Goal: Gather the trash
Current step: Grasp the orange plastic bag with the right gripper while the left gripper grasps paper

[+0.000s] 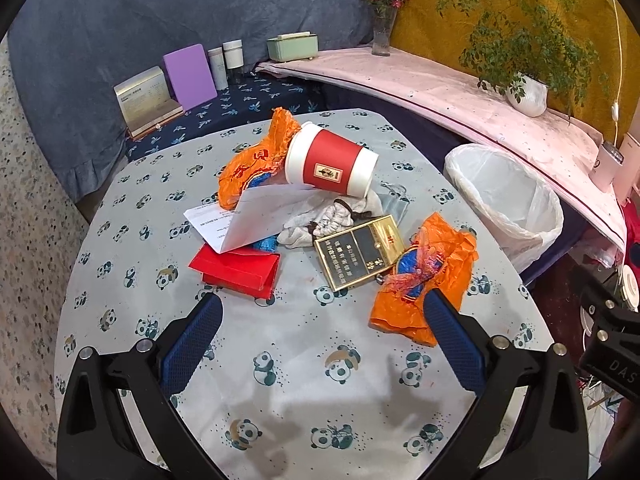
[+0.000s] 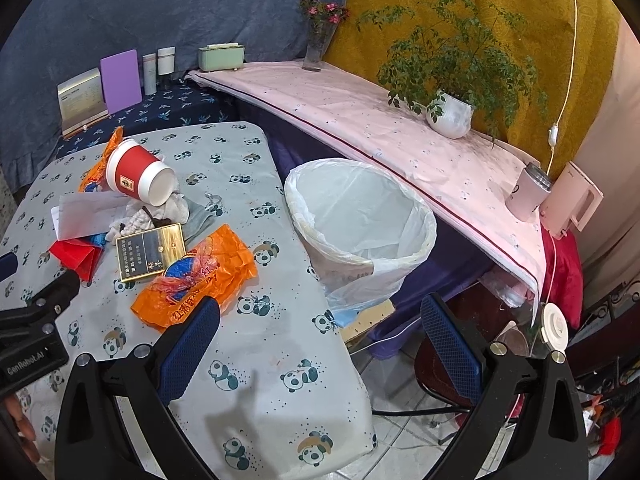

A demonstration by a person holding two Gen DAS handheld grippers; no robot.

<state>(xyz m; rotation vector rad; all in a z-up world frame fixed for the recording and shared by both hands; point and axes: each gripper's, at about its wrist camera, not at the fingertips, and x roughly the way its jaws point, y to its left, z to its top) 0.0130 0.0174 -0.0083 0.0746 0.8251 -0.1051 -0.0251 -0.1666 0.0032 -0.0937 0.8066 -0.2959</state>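
A pile of trash lies mid-table: a tipped red paper cup (image 1: pixel 332 164) (image 2: pixel 138 178), white paper (image 1: pixel 256 216), a red envelope (image 1: pixel 238 270), a gold box (image 1: pixel 358 250) (image 2: pixel 152 252), grey cloth (image 1: pixel 332 216) and two orange plastic bags (image 1: pixel 424 280) (image 1: pixel 256 164) (image 2: pixel 200 280). A white-lined bin (image 1: pixel 506 200) (image 2: pixel 360 232) stands to the right of the table. My left gripper (image 1: pixel 322 314) is open and empty, above the table in front of the pile. My right gripper (image 2: pixel 320 320) is open and empty over the table's right edge, near the bin.
The table (image 1: pixel 288 360) has a panda-print cloth. Behind it is a shelf with boxes and jars (image 1: pixel 188 76). A pink-covered ledge (image 2: pixel 400 128) carries a vase, a potted plant (image 2: pixel 450 114), a cup and a kettle. A chair (image 2: pixel 436 368) stands below.
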